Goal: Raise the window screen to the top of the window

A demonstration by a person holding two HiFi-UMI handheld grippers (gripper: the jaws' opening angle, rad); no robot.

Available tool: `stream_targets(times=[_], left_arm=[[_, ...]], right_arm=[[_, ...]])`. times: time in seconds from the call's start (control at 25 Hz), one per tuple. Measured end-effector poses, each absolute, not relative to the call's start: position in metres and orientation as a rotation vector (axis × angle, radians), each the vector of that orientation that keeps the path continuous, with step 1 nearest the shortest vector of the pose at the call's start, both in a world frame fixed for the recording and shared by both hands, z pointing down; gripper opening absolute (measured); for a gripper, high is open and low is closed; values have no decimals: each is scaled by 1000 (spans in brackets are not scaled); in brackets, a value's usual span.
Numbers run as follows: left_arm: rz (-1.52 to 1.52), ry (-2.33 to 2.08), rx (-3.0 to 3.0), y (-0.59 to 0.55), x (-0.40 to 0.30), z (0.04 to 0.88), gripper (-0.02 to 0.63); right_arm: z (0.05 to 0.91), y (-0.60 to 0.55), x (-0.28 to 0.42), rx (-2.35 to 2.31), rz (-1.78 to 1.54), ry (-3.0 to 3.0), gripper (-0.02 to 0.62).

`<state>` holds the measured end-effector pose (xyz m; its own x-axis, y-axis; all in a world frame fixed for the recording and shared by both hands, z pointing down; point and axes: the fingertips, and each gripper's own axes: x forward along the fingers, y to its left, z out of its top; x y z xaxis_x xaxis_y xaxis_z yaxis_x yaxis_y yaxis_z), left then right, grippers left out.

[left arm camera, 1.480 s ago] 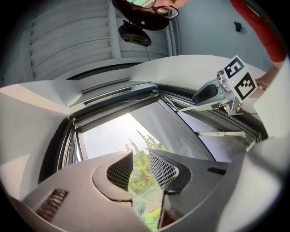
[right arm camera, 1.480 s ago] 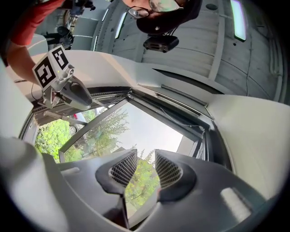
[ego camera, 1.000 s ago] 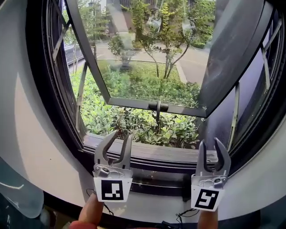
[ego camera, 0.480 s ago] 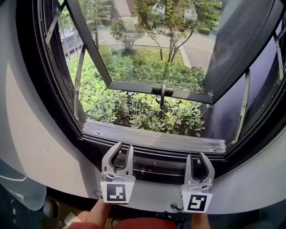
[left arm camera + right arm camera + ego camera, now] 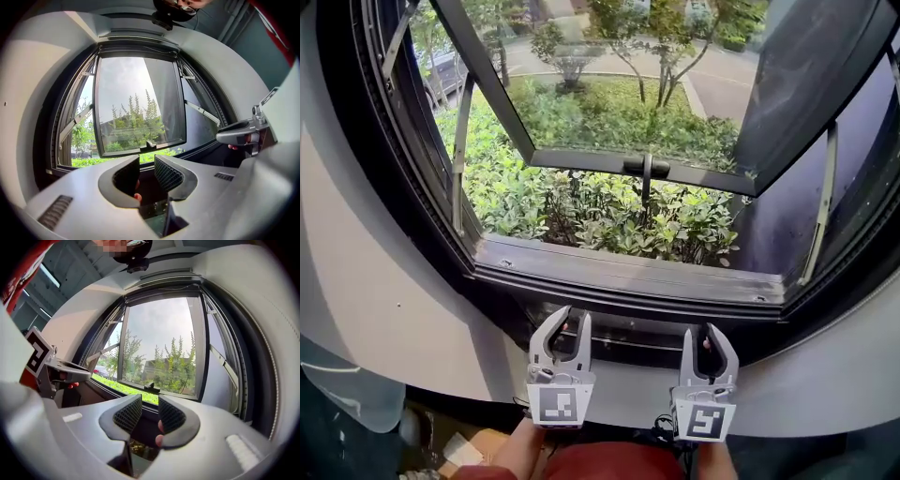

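From where I stood, no mesh showed across the opening, so the window screen looked fully down. I judged it was gathered in the dark horizontal rail (image 5: 628,339) that ran beneath the grey metal sill (image 5: 628,274). The left gripper (image 5: 572,326) and the right gripper (image 5: 703,337) hung side by side just short of that rail, low against the curved white wall (image 5: 384,309), and both pointed roughly level at it. The left one's fingers (image 5: 169,174) stood wide apart with nothing between them, and so did the right one's fingers (image 5: 126,416). The rail's long axis lay left to right, square across both grippers, and neither hand seemed clearly nearer to it. Above the rail the way up looked open. The black window frame (image 5: 394,187) rose clear at either side, and the glass sash (image 5: 609,94) was swung outward, its black handle (image 5: 646,171) well beyond the opening. The tightest spot, to my eye, was the sill's edge just above the fingertips.
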<state>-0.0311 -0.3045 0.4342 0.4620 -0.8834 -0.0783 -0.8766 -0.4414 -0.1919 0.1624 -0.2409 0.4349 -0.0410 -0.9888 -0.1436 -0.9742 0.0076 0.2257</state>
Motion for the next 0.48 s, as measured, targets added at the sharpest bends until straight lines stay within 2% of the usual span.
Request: stream_targets(times=[0.48], left_arm=[[-94,1518,-2551,-300,-22,449,93]], right_arm=[[443,-241,159,2116,-357,-2226,117]])
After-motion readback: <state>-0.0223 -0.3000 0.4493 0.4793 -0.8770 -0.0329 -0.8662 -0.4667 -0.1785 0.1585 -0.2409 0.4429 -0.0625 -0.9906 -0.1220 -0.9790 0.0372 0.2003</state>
